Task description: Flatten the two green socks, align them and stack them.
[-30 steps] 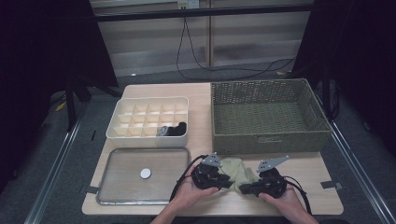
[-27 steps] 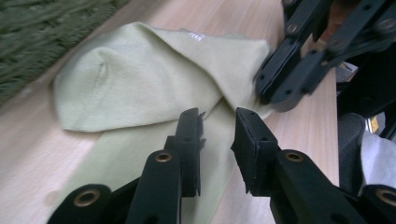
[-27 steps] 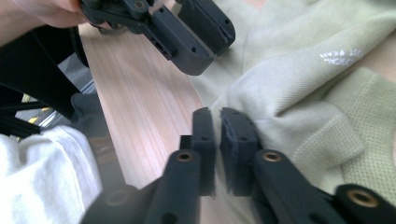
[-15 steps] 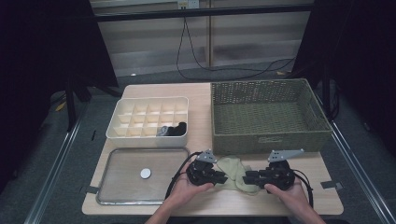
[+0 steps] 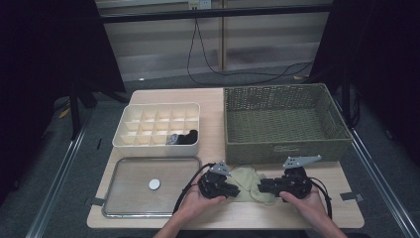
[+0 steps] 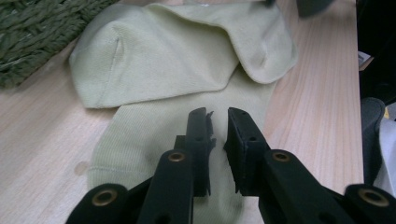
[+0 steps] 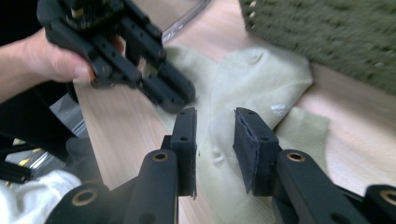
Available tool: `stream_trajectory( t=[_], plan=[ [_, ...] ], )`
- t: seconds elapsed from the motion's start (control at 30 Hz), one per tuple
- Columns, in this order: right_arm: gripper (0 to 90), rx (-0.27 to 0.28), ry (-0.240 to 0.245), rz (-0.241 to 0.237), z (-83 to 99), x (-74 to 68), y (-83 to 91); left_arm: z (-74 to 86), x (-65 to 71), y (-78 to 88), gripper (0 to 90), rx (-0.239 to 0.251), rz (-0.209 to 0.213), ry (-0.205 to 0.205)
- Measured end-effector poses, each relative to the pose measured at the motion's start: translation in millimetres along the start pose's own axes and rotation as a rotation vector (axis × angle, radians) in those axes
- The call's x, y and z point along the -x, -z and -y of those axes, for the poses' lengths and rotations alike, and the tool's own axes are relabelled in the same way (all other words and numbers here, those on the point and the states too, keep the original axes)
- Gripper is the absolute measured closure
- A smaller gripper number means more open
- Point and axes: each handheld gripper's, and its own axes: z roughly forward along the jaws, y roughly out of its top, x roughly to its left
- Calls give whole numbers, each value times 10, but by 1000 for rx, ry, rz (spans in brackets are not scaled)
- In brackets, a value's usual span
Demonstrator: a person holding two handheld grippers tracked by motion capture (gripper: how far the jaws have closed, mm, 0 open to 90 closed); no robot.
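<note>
Pale-green sock [image 5: 247, 179] flat on table between tools; left tool [image 6: 217, 128] narrow, closing over it; right tool [image 7: 215, 128] part-open above.

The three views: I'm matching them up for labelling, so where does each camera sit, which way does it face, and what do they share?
High view: above the person's side, looking forward and down on the table; forearms, left gripper and right gripper show.
Left gripper view: rides that gripper, looking along its jaws over the pale green sock.
Right gripper view: rides the right gripper, facing the sock and the left hand.
Shared: the sock and the wicker basket.
</note>
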Motion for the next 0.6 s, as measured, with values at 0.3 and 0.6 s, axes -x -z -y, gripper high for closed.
stream_trajectory(
  t=[0.3, 0.6],
  plan=[
    [699, 17, -9, 27, -111, 82, 1, 34, 68, 0, 835, -10, 38, -23],
    [665, -29, -15, 34, -285, 185, -287, 67, 64, 39, 838, -21, 56, -30]
  ],
)
